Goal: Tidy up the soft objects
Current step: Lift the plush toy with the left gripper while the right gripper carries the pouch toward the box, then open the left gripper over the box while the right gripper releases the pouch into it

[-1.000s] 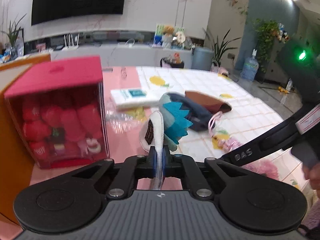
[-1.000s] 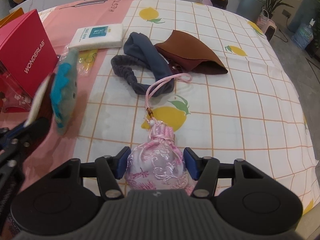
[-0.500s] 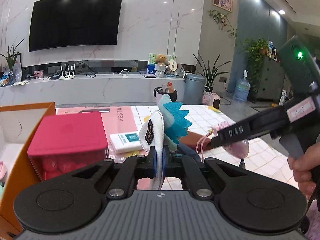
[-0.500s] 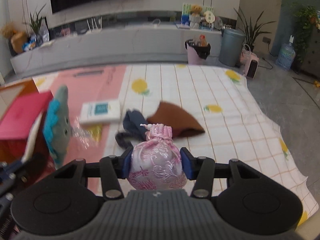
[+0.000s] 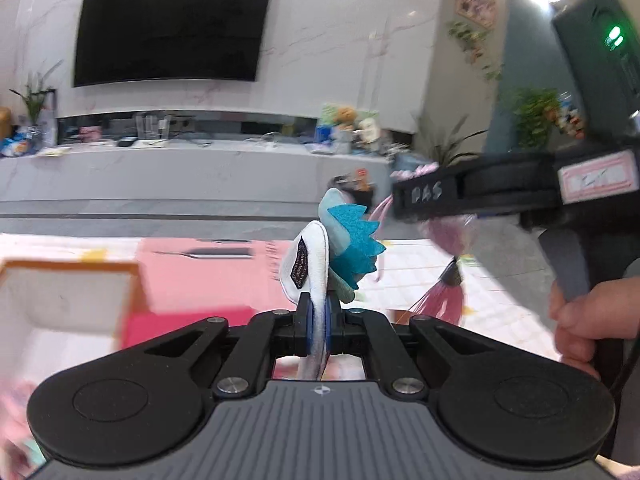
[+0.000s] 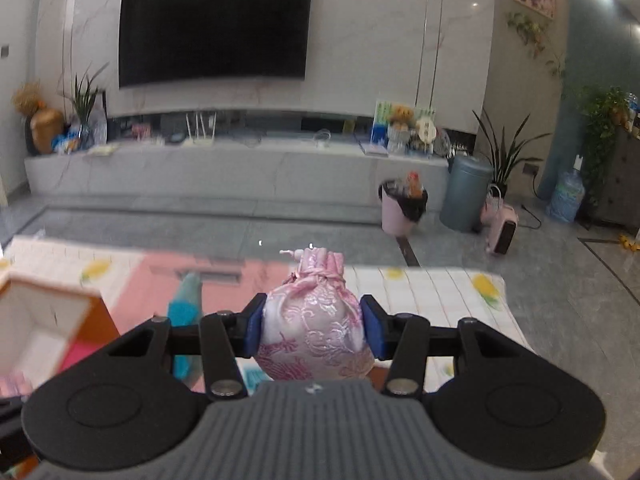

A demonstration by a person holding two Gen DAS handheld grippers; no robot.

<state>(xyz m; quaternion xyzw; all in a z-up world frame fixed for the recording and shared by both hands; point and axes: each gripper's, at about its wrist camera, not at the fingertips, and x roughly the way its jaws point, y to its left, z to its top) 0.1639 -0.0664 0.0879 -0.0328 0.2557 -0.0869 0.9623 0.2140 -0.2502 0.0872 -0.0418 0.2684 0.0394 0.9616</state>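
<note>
Nearest, the left hand-held gripper (image 5: 318,330) is clamped on the thin white edge of a felt toy (image 5: 332,256) with blue spikes, held in the air. The right hand-held gripper (image 6: 312,330) squeezes a pink pouch (image 6: 314,320), also aloft. Beyond, at lower left, sits an open orange box (image 6: 44,320) on the surface (image 6: 440,292). Likely best: carry both over the box, lower, then release. Only the left view shows the pouch's tassel (image 5: 446,294) dangling.
</note>
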